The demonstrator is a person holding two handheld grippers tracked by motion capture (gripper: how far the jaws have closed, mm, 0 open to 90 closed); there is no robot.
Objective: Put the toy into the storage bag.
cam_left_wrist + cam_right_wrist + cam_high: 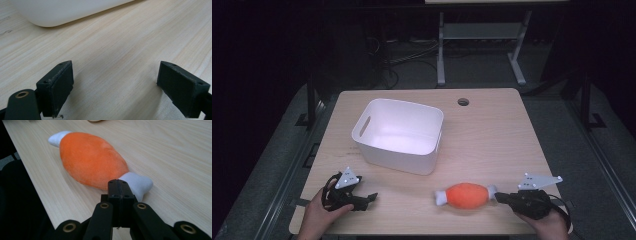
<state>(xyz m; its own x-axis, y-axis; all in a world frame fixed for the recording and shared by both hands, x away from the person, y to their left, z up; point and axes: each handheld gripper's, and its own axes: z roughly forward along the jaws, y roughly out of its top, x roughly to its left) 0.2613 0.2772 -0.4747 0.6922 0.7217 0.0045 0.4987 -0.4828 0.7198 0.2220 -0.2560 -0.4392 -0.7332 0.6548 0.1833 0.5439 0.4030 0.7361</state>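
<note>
The soft orange plush toy shaped like a drumstick, with a white bone knob at each end (466, 195), lies flat on the light wooden table (492, 135), near the front edge and in front of the white plastic tub with a slot handle (398, 134). My right gripper (119, 185) sits at the toy's right end, and its two black jaws are pressed tight together. They seem to pinch the edge of the white knob (138, 184) there, but I cannot tell for sure how much cloth they have. My left gripper (116, 86) rests on the table well to the left of the toy, in front of the tub's left corner; its jaws stand wide apart with nothing but bare wood between them. I think I am at the grabbing step. Next I should lift the toy gently, check that it hangs on, and carry it back over the tub's rim.
</note>
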